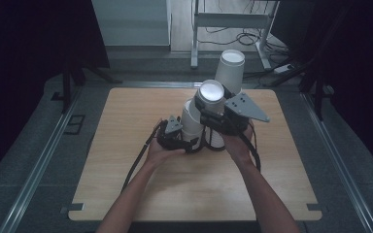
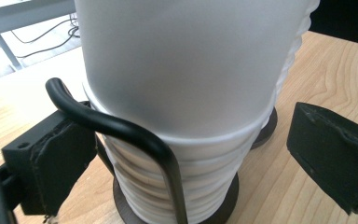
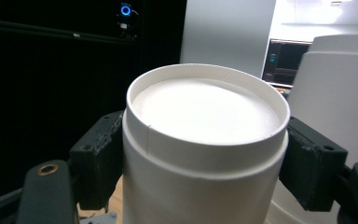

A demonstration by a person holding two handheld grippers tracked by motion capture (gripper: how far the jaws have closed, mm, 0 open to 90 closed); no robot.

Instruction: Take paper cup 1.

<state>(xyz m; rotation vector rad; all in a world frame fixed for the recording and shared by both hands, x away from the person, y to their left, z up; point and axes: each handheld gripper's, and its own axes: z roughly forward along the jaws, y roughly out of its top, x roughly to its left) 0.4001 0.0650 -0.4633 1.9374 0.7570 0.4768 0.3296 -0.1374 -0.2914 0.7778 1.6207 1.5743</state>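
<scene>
Upside-down white paper cups stand in stacks in the middle of the wooden table (image 1: 126, 150). My left gripper (image 1: 188, 141) (image 2: 196, 161) is open around the foot of one ribbed stack (image 1: 191, 122) (image 2: 182, 70), and both pads (image 2: 60, 163) stand clear of its sides. That stack rests on a dark round base (image 2: 223, 203). My right gripper (image 1: 210, 116) (image 3: 203, 161) is shut on a single upturned cup (image 1: 210, 93) (image 3: 205, 112), held tilted above the stack. A black cable (image 2: 121, 130) crosses in front of the stack.
A taller leaning stack of cups (image 1: 229, 65) (image 3: 335, 93) stands just behind, close to the right gripper. A second dark base (image 2: 266, 130) lies behind the near stack. A white frame with cables (image 1: 228, 22) stands on the floor beyond the table.
</scene>
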